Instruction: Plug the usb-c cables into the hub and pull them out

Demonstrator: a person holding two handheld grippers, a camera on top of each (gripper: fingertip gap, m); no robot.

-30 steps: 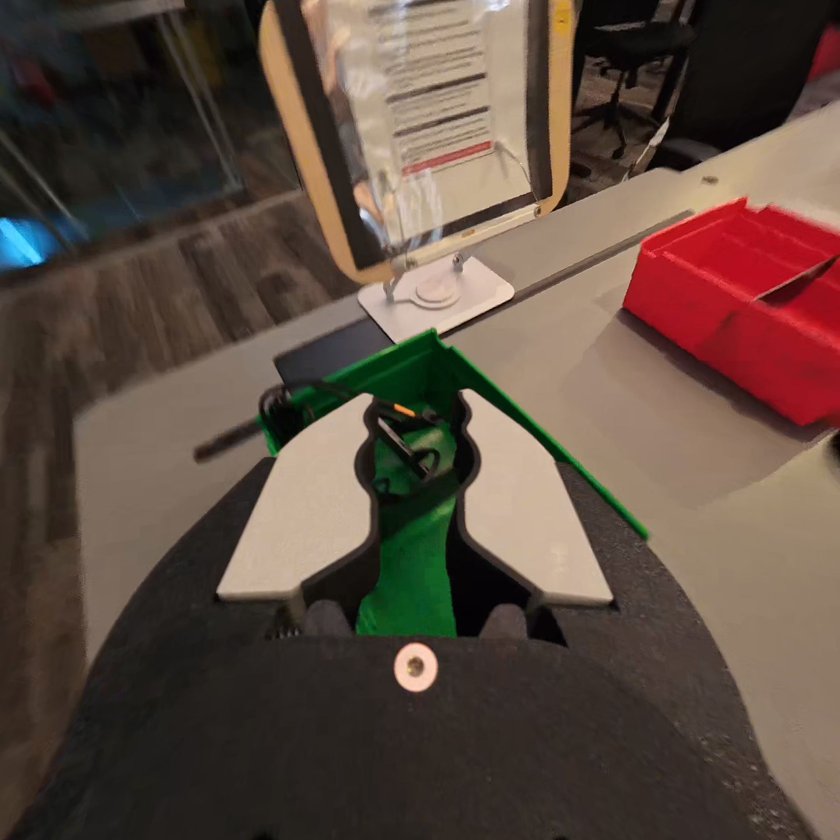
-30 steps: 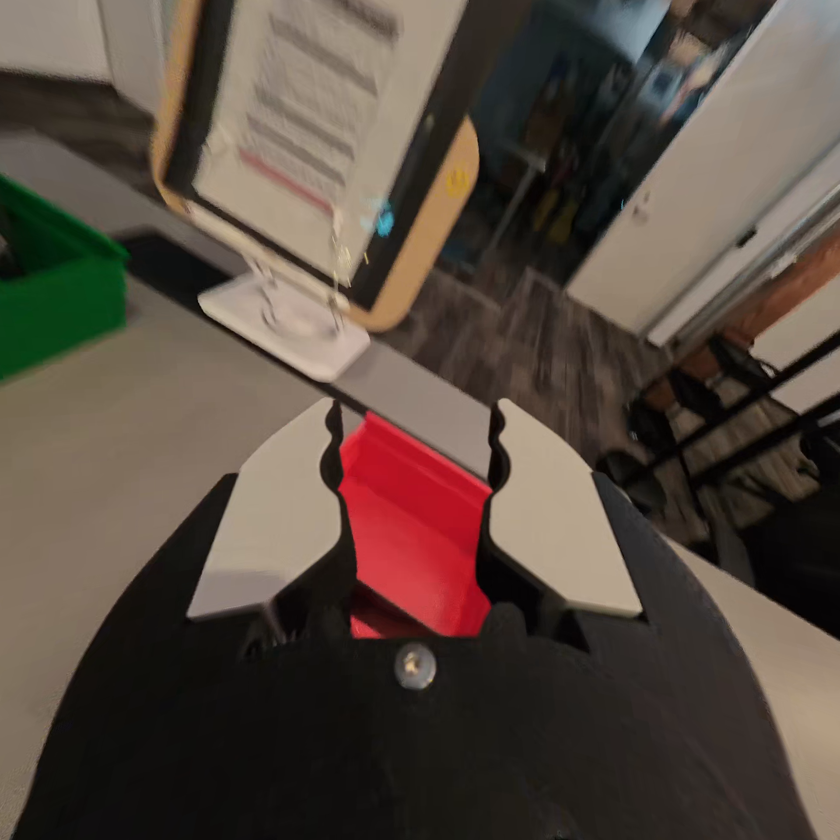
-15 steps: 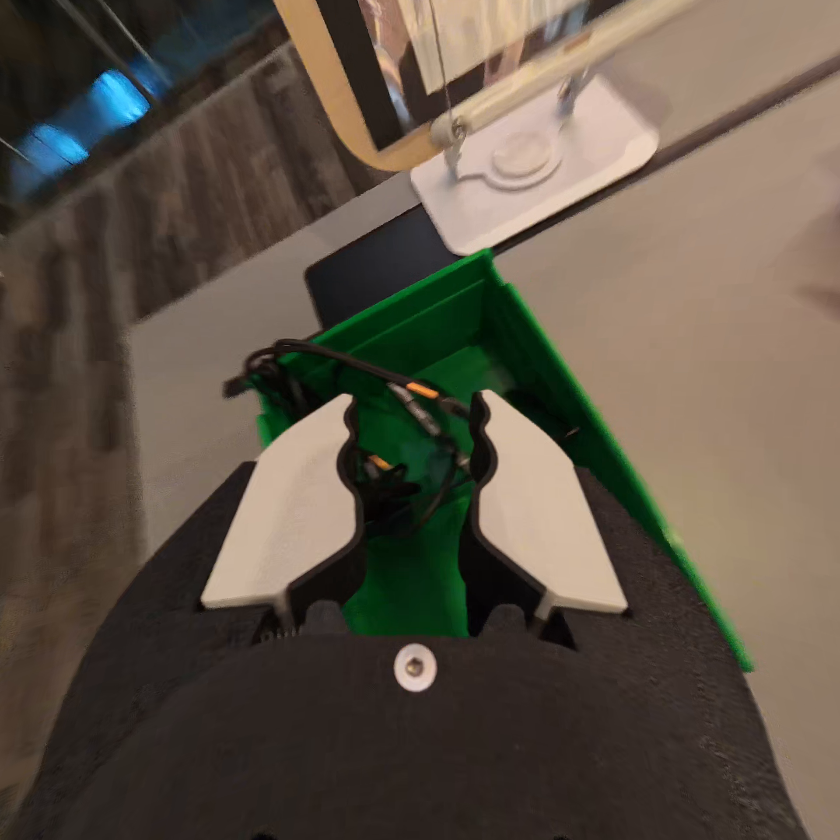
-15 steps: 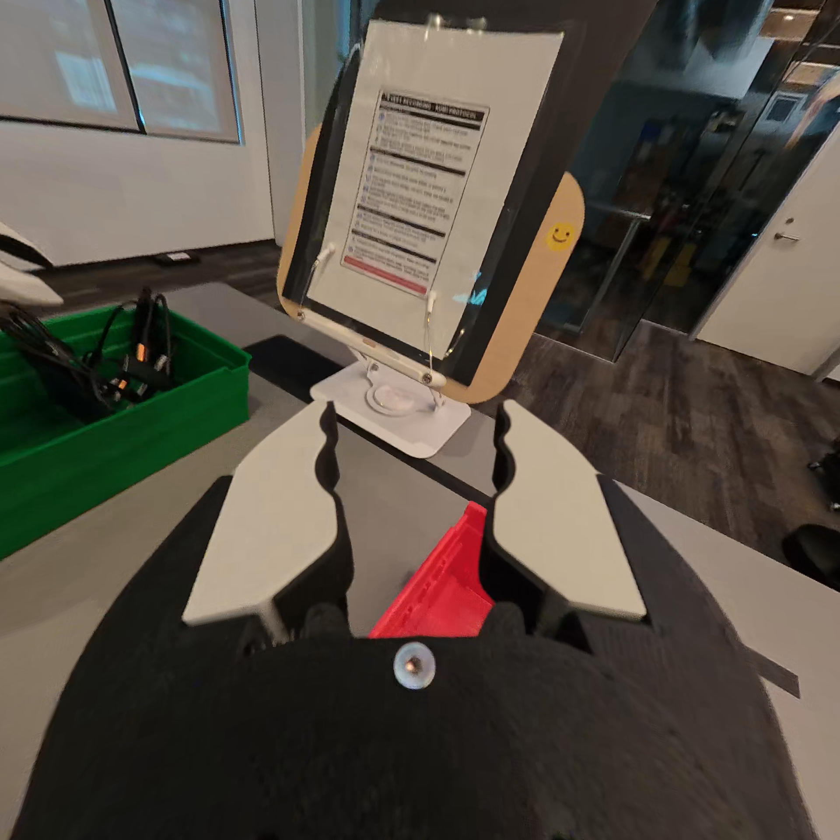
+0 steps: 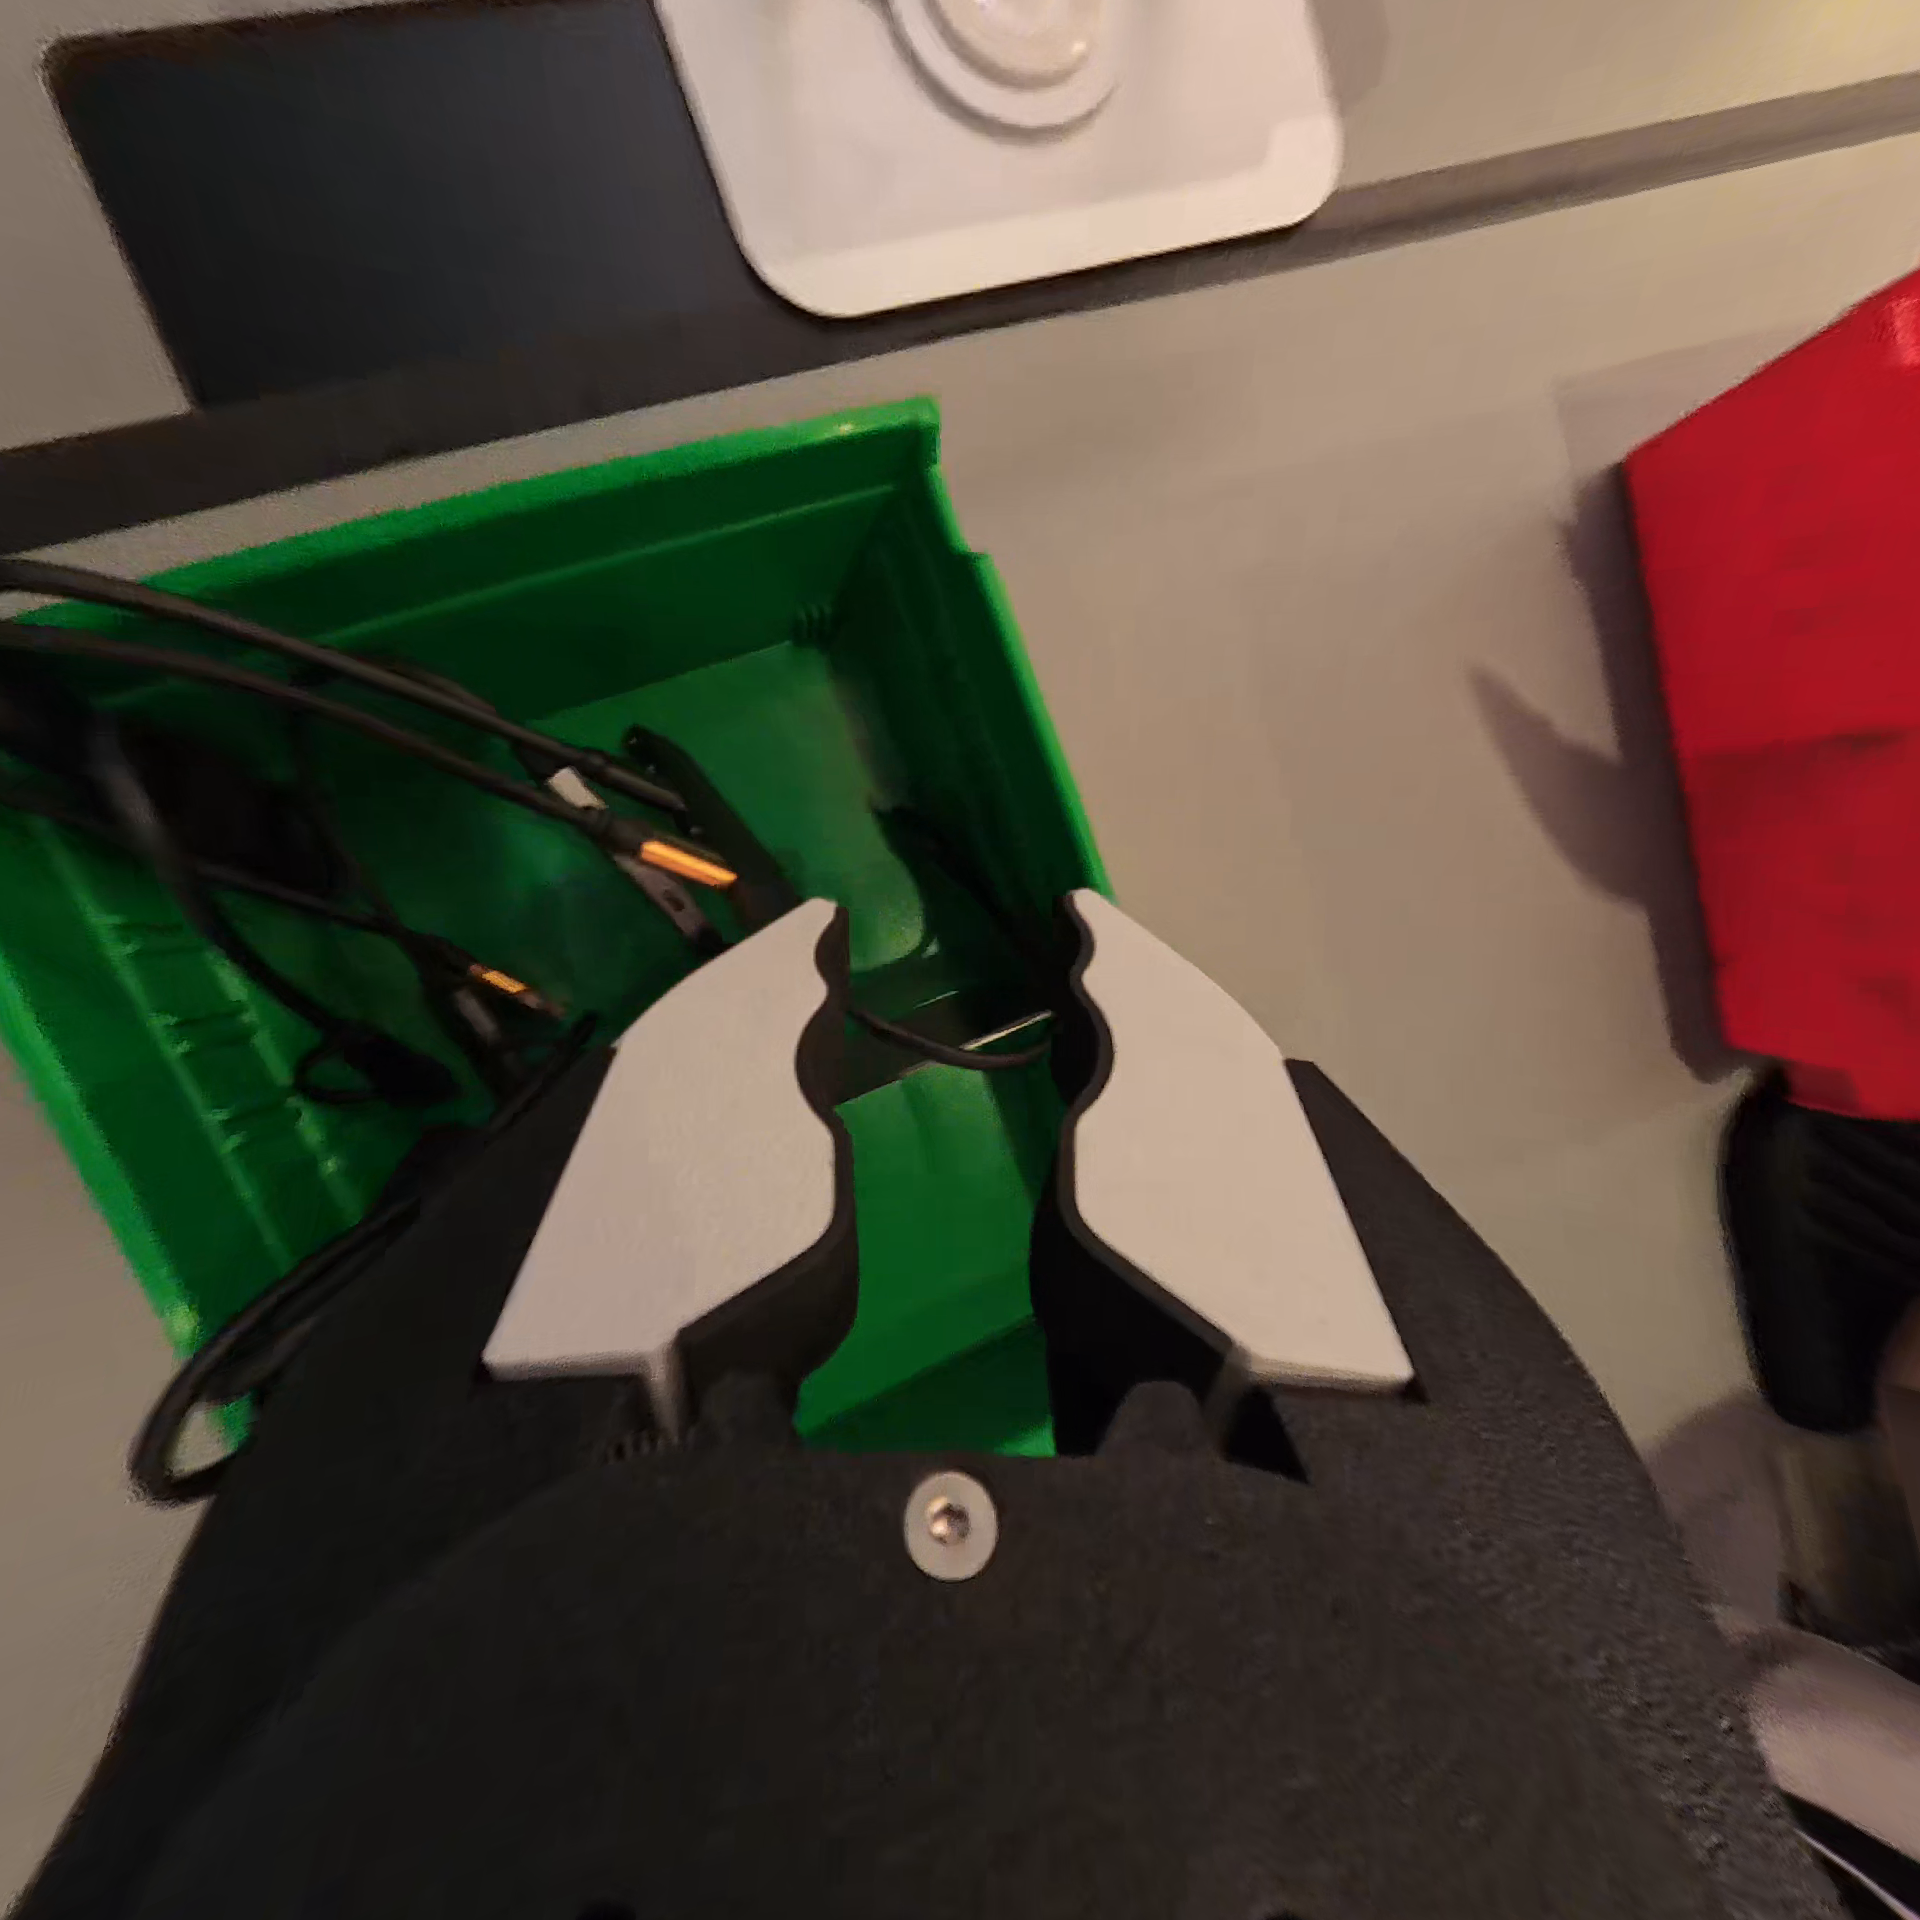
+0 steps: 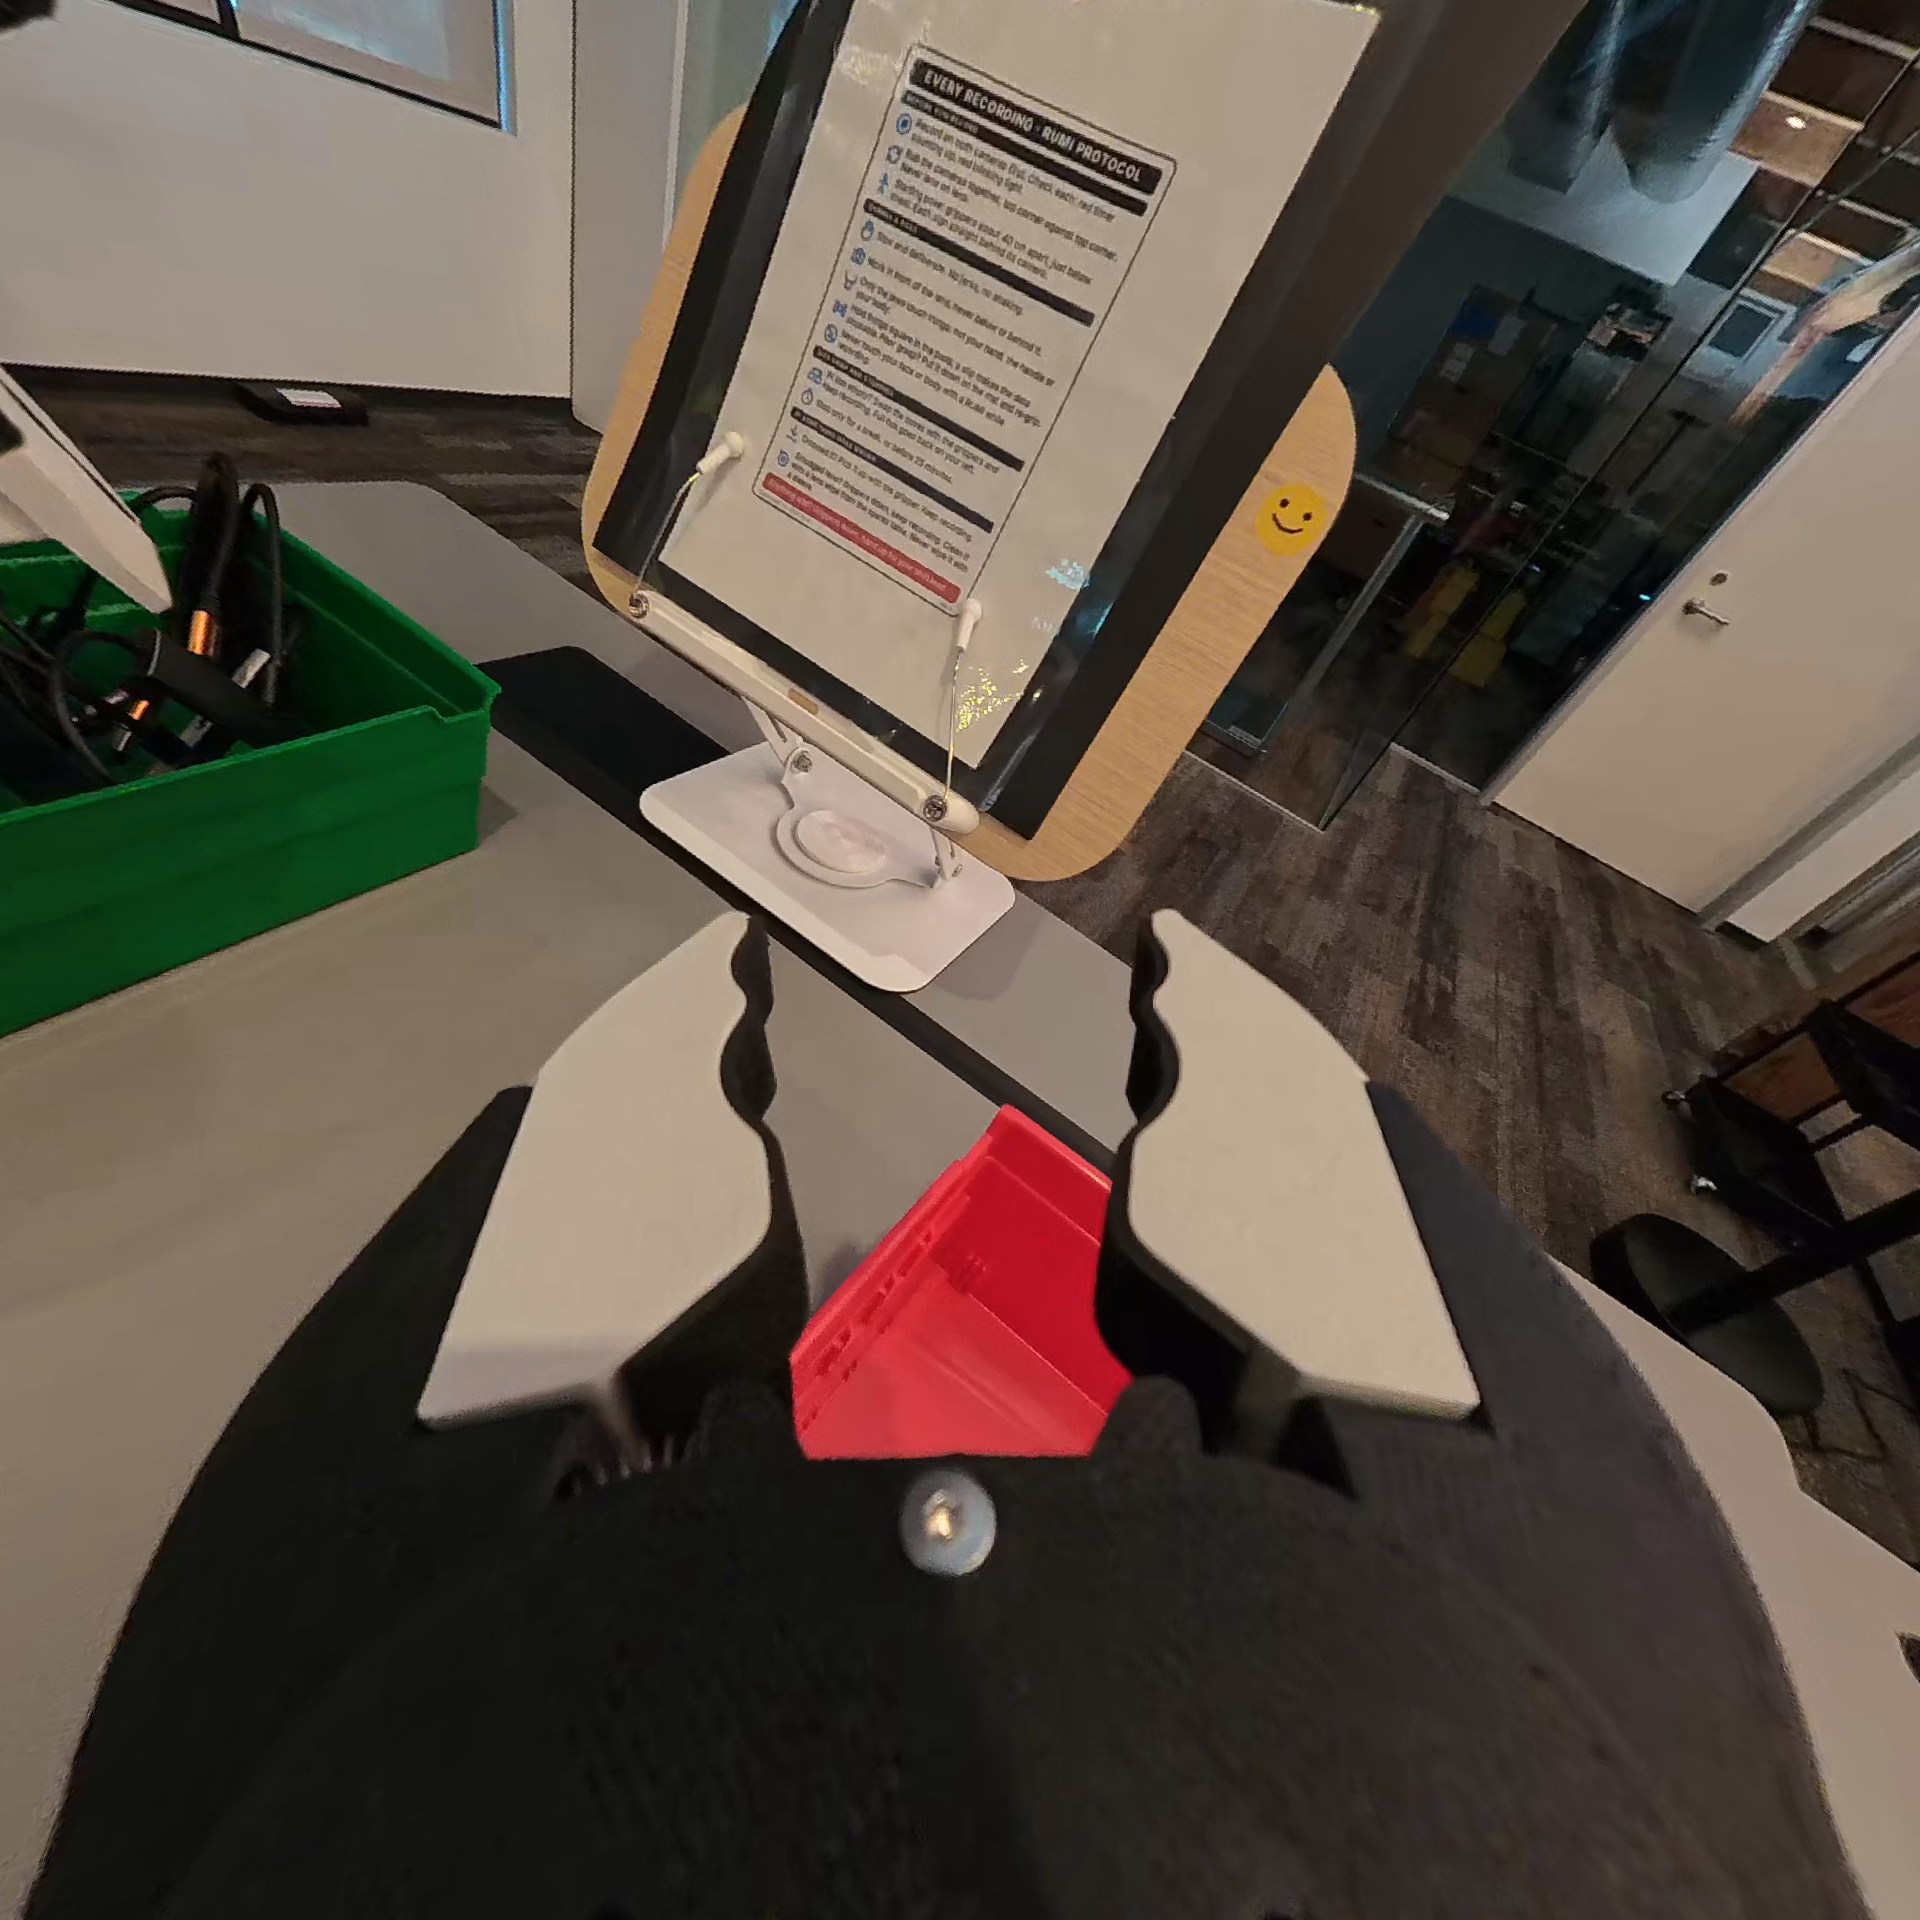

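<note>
Several black USB-C cables (image 5: pixel 436 717) with orange and silver plugs (image 5: pixel 681 862) lie tangled in a green bin (image 5: pixel 665 540) on the grey table. My left gripper (image 5: pixel 951 914) is open and empty, pointing down into the bin's right end. A thin black cable loop and a flat grey metallic piece (image 5: pixel 935 1023), which may be the hub, lie between its fingers, apart from them. My right gripper (image 6: pixel 951 925) is open and empty, held above a red bin (image 6: pixel 966 1278). The green bin (image 6: pixel 260 810) and its cables (image 6: pixel 208 623) also show at the left of the right wrist view.
A sheet holder (image 6: pixel 935 343) on a white base (image 6: pixel 831 873) stands at the table's far edge, with a black pad (image 5: pixel 395 208) next to it. The red bin (image 5: pixel 1787 727) sits right of the green bin. A dark blurred shape (image 5: pixel 1818 1247) lies below the red bin. The gap from one gripper's tips to the other's is roughly 35 cm.
My left gripper has tipped down and moved forward into the green bin's right end. My right gripper has swung left and up from over the red bin, then held still. Both stay open.
</note>
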